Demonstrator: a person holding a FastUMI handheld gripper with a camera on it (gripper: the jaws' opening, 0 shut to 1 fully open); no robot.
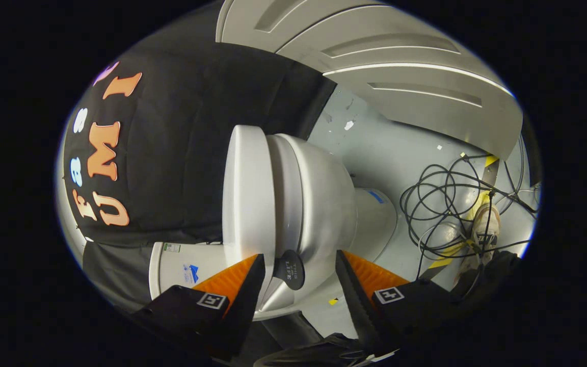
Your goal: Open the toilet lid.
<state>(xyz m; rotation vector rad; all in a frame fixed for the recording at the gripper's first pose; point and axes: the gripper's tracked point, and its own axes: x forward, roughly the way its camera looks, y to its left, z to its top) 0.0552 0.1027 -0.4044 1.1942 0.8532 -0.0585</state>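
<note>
The white toilet appears turned on its side in the gripper view. Its thick lid [245, 193] lies flat against the seat [286, 199], which rests on the bowl [324, 204]. My gripper [299, 255] is open. One finger is on the lid's outer side and the other on the bowl's side, so the lid and seat rim stand between them. Neither finger visibly presses on anything. A small dark round tab [289, 270] sits at the rim between the fingers.
The white cistern [181, 262] adjoins the lid near one finger. A tangle of black cables [441, 204] lies on the grey floor beyond the bowl, with a person's shoe [486, 227] and yellow-black tape [446, 255]. A white panelled door [400, 66] stands behind.
</note>
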